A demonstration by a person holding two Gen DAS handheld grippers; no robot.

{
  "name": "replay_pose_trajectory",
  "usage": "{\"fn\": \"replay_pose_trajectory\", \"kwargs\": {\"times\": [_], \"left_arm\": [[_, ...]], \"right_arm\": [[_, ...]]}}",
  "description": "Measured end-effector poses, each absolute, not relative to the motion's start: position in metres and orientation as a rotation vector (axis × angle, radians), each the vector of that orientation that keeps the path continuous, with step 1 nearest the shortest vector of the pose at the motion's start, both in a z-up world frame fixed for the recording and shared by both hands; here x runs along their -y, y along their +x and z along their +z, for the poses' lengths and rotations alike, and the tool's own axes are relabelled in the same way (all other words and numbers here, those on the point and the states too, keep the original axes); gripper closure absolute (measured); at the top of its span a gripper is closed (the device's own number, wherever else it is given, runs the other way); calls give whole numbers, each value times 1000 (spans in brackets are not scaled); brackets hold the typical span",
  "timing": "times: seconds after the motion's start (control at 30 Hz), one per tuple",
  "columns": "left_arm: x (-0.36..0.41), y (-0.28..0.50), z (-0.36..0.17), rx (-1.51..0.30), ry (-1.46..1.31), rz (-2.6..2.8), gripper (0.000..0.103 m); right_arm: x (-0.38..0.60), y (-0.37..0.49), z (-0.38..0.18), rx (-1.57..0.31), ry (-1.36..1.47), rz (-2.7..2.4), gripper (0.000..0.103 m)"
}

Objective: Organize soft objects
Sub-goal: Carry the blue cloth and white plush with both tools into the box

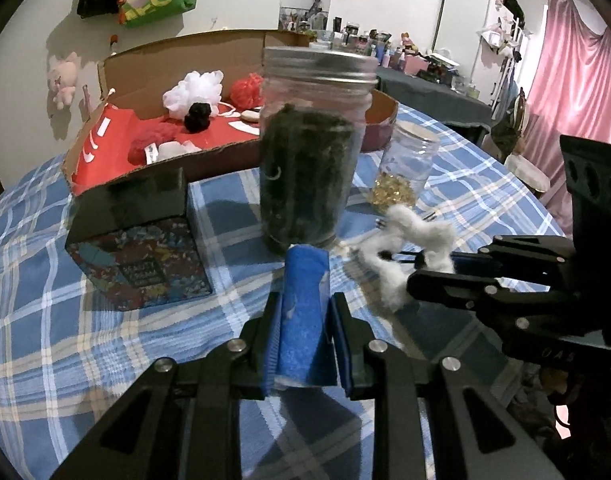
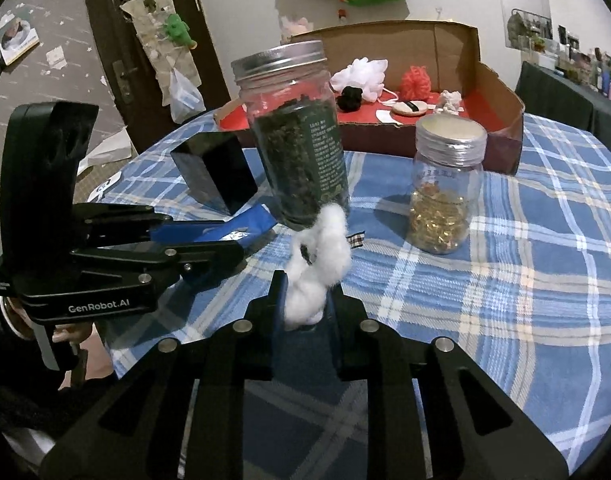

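The left gripper (image 1: pixel 303 308) is pinching a blue sponge (image 1: pixel 303 312) tight between its fingers, just above the checked worktop (image 1: pixel 85 332). Beside it, the right gripper (image 2: pixel 305 300) is squeezing a white cotton wad (image 2: pixel 321 260) in nearly closed fingers, right before the tall jar (image 2: pixel 295 136).

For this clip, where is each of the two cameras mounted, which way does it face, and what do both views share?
Left wrist view: on the left gripper, looking down along its fingers, shut on a blue sponge; the right gripper enters from the right.
Right wrist view: on the right gripper, shut on a white cotton tuft; the left gripper and a hand show at left.
Shared: tall jar, small jar, cardboard box, plaid tablecloth.
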State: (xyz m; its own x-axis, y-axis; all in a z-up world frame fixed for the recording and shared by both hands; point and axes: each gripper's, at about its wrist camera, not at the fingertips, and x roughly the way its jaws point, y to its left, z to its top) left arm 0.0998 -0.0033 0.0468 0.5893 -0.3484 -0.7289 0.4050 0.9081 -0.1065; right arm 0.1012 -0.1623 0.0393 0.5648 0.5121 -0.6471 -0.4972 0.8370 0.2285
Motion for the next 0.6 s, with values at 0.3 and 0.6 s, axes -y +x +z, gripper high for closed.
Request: {"fn": "replay_pose_trajectory", "kwargs": {"times": [0.3,0.6], "left_arm": [[-22,95,45,-845,42,-390,78],[-57,87,50,-844,21,-311,78]], "right_arm": [[181,100,40,-785,63,565,86],[206,99,44,-798,86,510,86]]}}
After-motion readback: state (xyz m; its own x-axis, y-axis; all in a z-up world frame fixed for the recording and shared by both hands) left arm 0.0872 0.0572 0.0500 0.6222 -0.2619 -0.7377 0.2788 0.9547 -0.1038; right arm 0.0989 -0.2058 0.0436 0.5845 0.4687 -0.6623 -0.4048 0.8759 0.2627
